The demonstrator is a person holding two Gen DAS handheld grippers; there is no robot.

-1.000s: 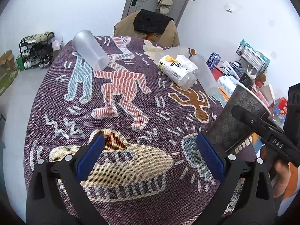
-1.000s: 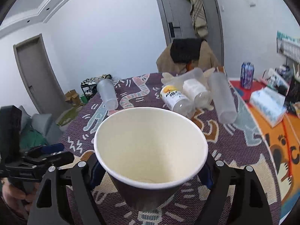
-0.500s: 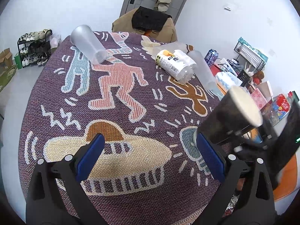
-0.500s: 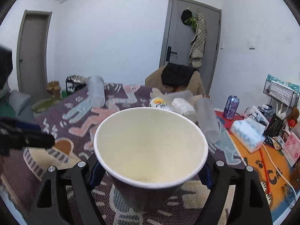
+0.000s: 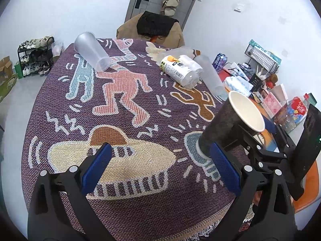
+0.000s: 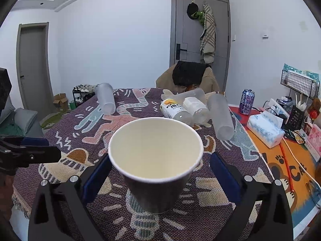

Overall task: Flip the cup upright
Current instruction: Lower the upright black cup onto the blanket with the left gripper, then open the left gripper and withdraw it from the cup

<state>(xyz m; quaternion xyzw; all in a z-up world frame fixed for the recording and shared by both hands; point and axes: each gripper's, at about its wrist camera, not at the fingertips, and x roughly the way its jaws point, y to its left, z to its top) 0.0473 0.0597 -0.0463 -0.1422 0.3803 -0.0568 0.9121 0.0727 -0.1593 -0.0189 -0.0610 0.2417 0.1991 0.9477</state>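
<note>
My right gripper (image 6: 158,172) has its jaws spread wide; the blue pads (image 6: 224,174) stand clear of the cup (image 6: 155,160) on both sides, with a gap visible at each pad. The cup sits upright between them, base on the tablecloth (image 6: 210,217), white interior facing the camera, dark outer wall below the rim. In the left wrist view the same cup (image 5: 226,128) stands at the right side of the table, base planted on the cloth, and the right gripper (image 5: 268,146) reaches in from behind it.

My left gripper (image 5: 158,166) is also wide open and holds nothing. It hangs above the near part of the tablecloth (image 5: 124,210), well apart from the cup.

Farther out, a clear plastic cup (image 5: 92,54) lies on its side near the far left edge of the table. A labelled bottle (image 5: 178,71) lies on its side at the far right, touching a second clear bottle (image 6: 197,109). Another clear cup (image 6: 220,116) lies just beside them. A tissue pack (image 6: 264,129) and a drink can (image 6: 246,101) stand beyond the cloth on the right.
</note>
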